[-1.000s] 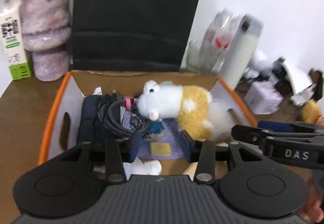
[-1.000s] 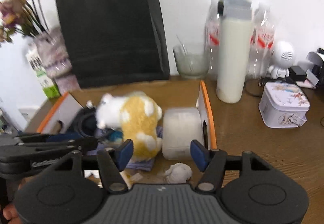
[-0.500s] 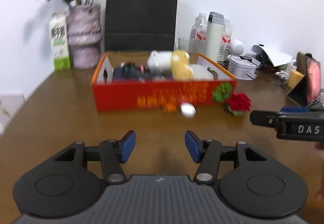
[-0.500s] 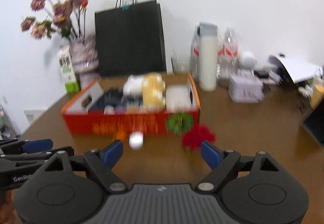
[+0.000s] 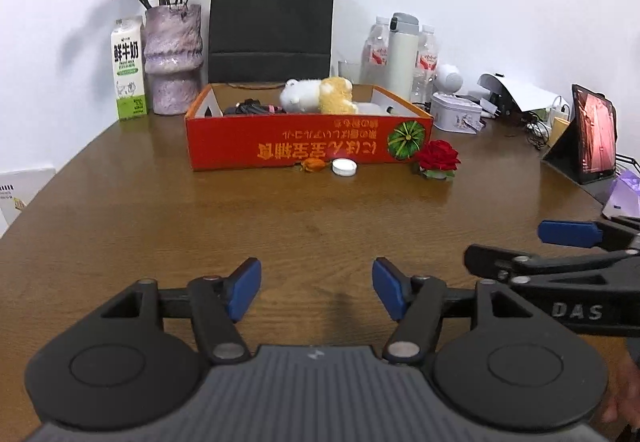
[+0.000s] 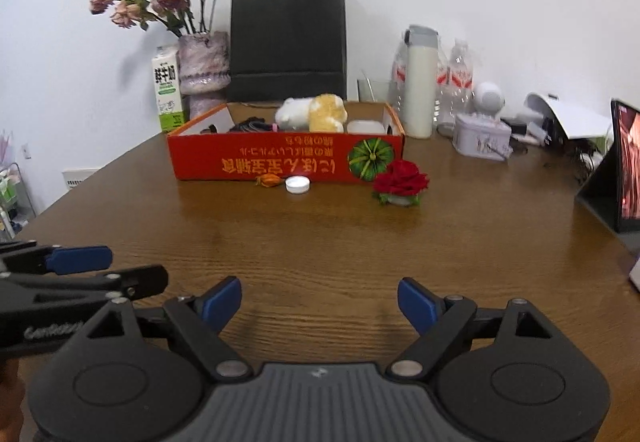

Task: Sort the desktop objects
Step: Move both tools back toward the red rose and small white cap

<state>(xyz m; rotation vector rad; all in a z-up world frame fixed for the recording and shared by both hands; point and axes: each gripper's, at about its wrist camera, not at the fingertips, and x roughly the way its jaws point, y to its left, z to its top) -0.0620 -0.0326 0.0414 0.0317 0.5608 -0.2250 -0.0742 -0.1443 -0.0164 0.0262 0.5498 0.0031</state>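
A red cardboard box (image 5: 308,138) (image 6: 280,158) stands far across the wooden table. In it lie a white-and-yellow plush toy (image 5: 316,96) (image 6: 312,112), black cables (image 5: 248,108) and a white container (image 6: 364,127). In front of the box lie a white cap (image 5: 344,167) (image 6: 297,185), a small orange flower (image 5: 313,164) (image 6: 268,181) and a red rose (image 5: 438,158) (image 6: 400,180). My left gripper (image 5: 316,290) is open and empty, low over the near table. My right gripper (image 6: 320,304) is open and empty beside it; it also shows in the left wrist view (image 5: 560,246).
Behind the box stand a black paper bag (image 5: 272,26), a vase of dried roses (image 5: 172,58), a milk carton (image 5: 128,66), a white thermos (image 5: 402,54) and bottles. A tin (image 5: 458,116), clutter and a tablet (image 5: 592,138) are at the right.
Both grippers have pulled far back from above the box to the near side of the table. Both stay open and empty; the right one has opened wider.
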